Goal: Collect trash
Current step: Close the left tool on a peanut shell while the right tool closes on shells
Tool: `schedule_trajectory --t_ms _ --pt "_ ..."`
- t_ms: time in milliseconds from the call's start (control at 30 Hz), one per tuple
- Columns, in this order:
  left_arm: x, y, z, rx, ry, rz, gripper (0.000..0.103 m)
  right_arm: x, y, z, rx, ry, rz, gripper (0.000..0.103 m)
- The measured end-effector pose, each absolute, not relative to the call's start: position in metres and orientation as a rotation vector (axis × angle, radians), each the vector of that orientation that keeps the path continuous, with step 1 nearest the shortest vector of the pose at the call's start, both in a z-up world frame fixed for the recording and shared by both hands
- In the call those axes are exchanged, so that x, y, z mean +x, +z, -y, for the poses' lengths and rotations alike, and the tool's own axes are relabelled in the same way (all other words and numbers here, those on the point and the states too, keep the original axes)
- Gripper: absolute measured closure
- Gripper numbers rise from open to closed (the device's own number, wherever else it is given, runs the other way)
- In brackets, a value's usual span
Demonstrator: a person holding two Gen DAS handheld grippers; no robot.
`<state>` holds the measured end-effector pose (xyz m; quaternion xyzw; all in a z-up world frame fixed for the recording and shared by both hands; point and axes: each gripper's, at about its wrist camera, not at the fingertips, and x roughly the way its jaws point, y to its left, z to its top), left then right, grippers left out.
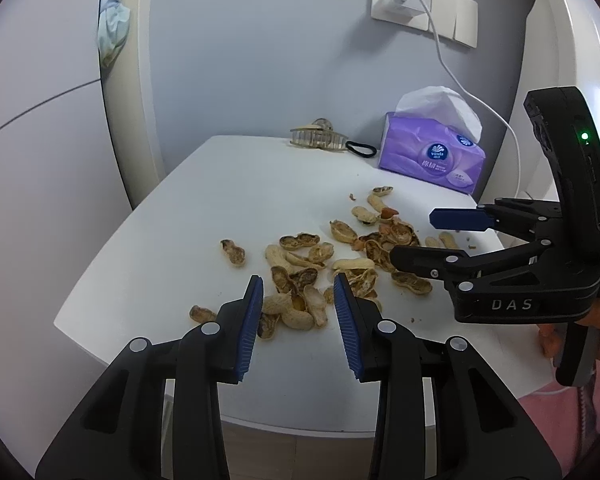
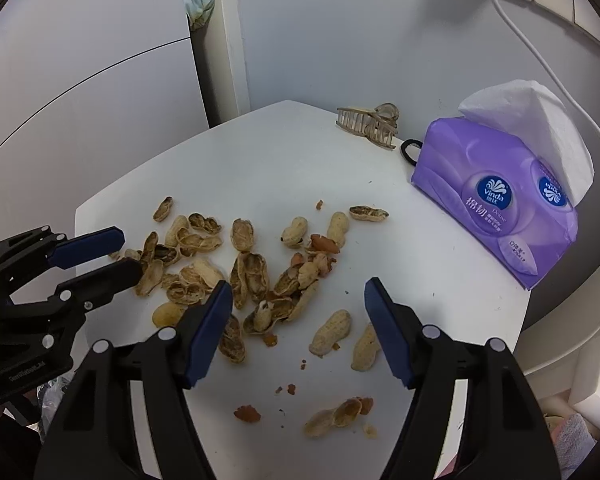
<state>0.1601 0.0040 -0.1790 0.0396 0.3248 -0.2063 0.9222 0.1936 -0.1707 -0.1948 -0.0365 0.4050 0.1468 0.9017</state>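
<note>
the white rounded-corner table [image 2: 260, 160] stood in a corner against the grey wall [image 1: 260, 60]. its far-left area was bare; its near edge lay just below both grippers. the scattered tan peanut shells [image 2: 252, 276] lay across the middle of the table, with a few close to the near edge. a purple soft tissue pack [image 2: 496, 204], a beige plastic claw hair clip [image 2: 370, 122] and a black hair tie [image 2: 410, 152] sat along the far side. the left gripper [image 1: 298, 288] pointed downward over the shells, jaws narrowly parted, nothing pinched. the right gripper [image 2: 298, 292] pointed downward, jaws wide, gripping nothing.
</note>
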Motion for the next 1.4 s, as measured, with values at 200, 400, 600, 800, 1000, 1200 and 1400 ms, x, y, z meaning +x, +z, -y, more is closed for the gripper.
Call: schedule_trajectory --t_ms 200,400,600,800,1000,1200,1400 --pt "0.163 -0.184 -0.008 0.076 -0.420 -0.676 0.069 0.198 -0.197 0.169 -0.083 0.305 -0.855 0.037" --pt "0.166 -0.186 -0.008 0.078 -0.423 -0.683 0.071 0.202 -0.199 0.167 -0.090 0.305 -0.868 0.044" --pt "0.166 -0.190 -0.009 0.074 -0.423 -0.696 0.082 0.201 -0.200 0.164 -0.105 0.311 -0.863 0.050" --pt "0.163 -0.190 -0.007 0.076 -0.430 -0.695 0.086 0.198 -0.199 0.161 -0.124 0.330 -0.847 0.063" --pt "0.164 -0.189 -0.007 0.073 -0.428 -0.696 0.089 0.196 -0.199 0.161 -0.124 0.348 -0.839 0.077" --pt "0.164 -0.189 -0.007 0.069 -0.424 -0.693 0.090 0.195 -0.199 0.161 -0.115 0.358 -0.834 0.082" --pt "0.164 -0.190 -0.006 0.066 -0.425 -0.693 0.090 0.191 -0.196 0.164 -0.095 0.362 -0.817 0.082"
